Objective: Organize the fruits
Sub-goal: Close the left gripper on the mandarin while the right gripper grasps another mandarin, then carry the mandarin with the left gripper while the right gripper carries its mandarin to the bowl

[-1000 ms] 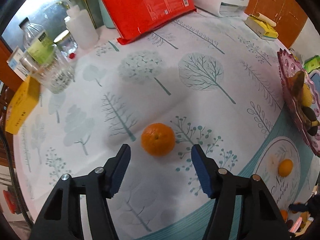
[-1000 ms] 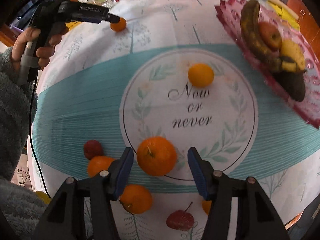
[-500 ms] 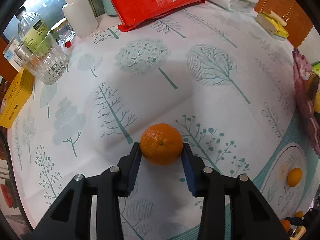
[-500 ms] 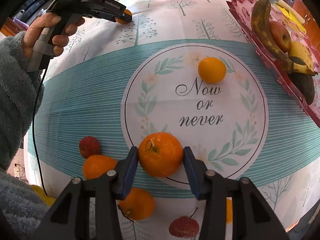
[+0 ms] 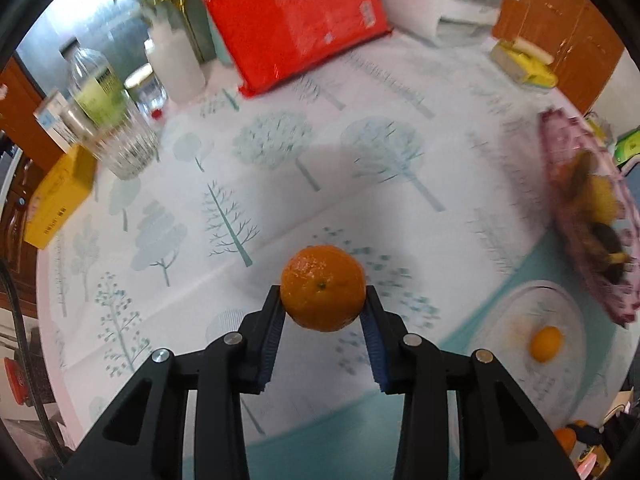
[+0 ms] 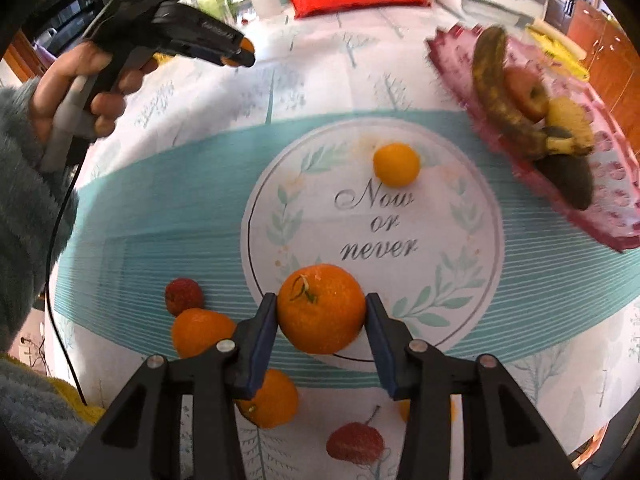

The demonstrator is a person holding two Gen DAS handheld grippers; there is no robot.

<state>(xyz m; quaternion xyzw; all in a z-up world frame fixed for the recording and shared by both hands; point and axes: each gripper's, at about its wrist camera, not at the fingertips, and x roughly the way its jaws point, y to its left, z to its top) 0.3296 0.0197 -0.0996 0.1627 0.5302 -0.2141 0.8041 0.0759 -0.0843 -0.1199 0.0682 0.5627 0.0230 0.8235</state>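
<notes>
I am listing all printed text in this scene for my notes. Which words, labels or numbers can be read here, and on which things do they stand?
"Now or never": printed in script inside the round emblem of the tablecloth, right wrist view.
Red package: white print and barcode, too blurred to read.
Yellow box: dark print, too small.
Bottle label: blurred.
Left claw body lettering: unreadable.

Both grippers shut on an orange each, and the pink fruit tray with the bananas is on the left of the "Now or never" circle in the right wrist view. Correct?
One error: the pink fruit tray with the bananas sits to the right of the circle, as the right wrist view shows. The rest holds: the left gripper is shut on an orange, and the right gripper is shut on another orange.
</notes>
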